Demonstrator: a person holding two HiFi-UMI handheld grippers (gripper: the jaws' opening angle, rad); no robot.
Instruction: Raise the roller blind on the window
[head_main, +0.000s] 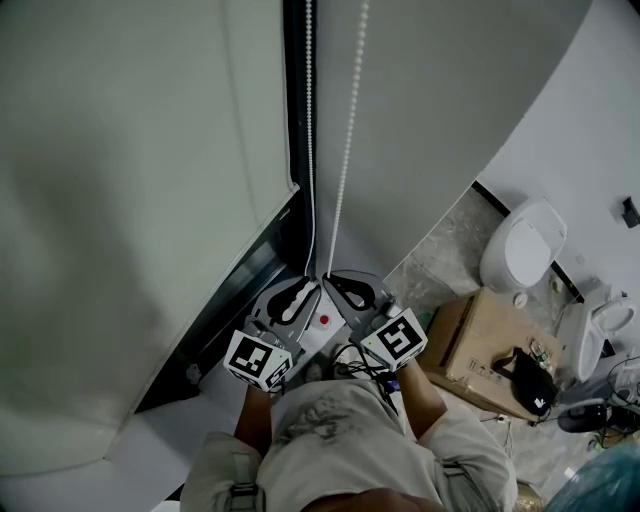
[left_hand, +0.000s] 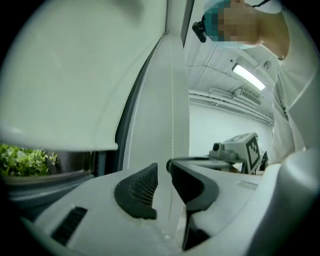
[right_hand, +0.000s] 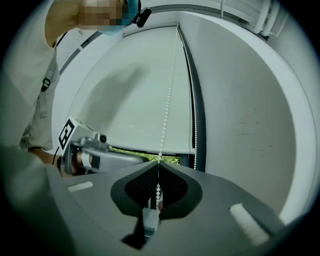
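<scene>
Fingers, right gripper (right_hand: 158, 170): we see both dark pads pressed together on the bead chain (right_hand: 167, 100). The chain enters at their tips and shows again low in the seam between them.
Fingers, left gripper (left_hand: 164, 172): the pads stand apart with a narrow gap. A thin strand of the chain (left_hand: 173, 125) hangs through that gap, and we cannot tell whether it touches either pad.
Both grippers: in the head view the left gripper (head_main: 295, 298) and the right gripper (head_main: 345, 290) sit side by side. Their tips nearly meet, and the marker cubes (head_main: 402, 338) are at their rear ends.
Chain strands: one strand (head_main: 345, 140) climbs from the right fingers, slightly tilted. A second hangs just beside the dark window frame (head_main: 296, 100), above the left fingers.
Blind: we see the pale roller blind (right_hand: 130, 100) spread above and to the left of the right fingers. Its bottom edge lies just above their tips, and a thin strip of green leaves (right_hand: 172, 160) shows under it.
Blind from the left gripper: it (left_hand: 75, 75) fills the space up and left of the fingers, with leaves (left_hand: 25, 157) below its edge.
Wall: a grey wall (right_hand: 240, 100) stands right of the right fingers, beyond the frame.
Floor: a toilet (head_main: 520, 245) and a cardboard box (head_main: 490, 345) lie well apart from the fingers, to their right.
</scene>
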